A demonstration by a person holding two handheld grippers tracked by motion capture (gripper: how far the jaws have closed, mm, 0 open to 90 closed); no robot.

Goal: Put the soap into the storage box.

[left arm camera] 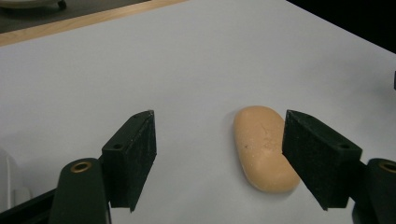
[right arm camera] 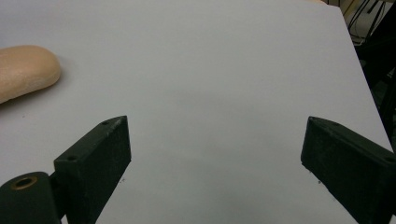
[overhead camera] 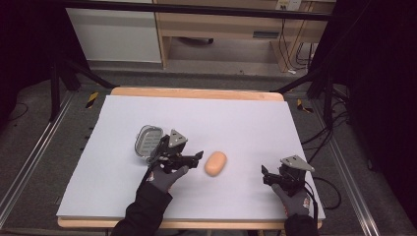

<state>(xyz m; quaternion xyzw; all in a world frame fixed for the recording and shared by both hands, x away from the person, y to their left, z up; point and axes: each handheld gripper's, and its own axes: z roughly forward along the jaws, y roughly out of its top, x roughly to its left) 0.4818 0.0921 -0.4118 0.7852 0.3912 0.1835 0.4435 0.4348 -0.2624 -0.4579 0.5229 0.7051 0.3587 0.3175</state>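
Note:
A tan oval bar, like a soap [overhead camera: 216,163], lies on the white table top [overhead camera: 221,123] near the middle front. My left gripper [overhead camera: 195,158] stands open just to its left, jaws pointing at it. In the left gripper view the bar [left arm camera: 264,147] lies close ahead, against the inner side of the right-hand jaw, with the left gripper [left arm camera: 217,135] empty. A grey ribbed dish [overhead camera: 147,140] sits right behind the left hand. My right gripper [overhead camera: 265,175] is open at the front right, well apart from the bar. In its own view the right gripper [right arm camera: 215,135] holds nothing and the bar [right arm camera: 23,70] is far left.
The white sheet covers a table with a wooden rim [overhead camera: 196,93] showing at the far edge. Black frame legs [overhead camera: 54,88] stand at the back corners. Cables [overhead camera: 319,137] run along the floor on the right.

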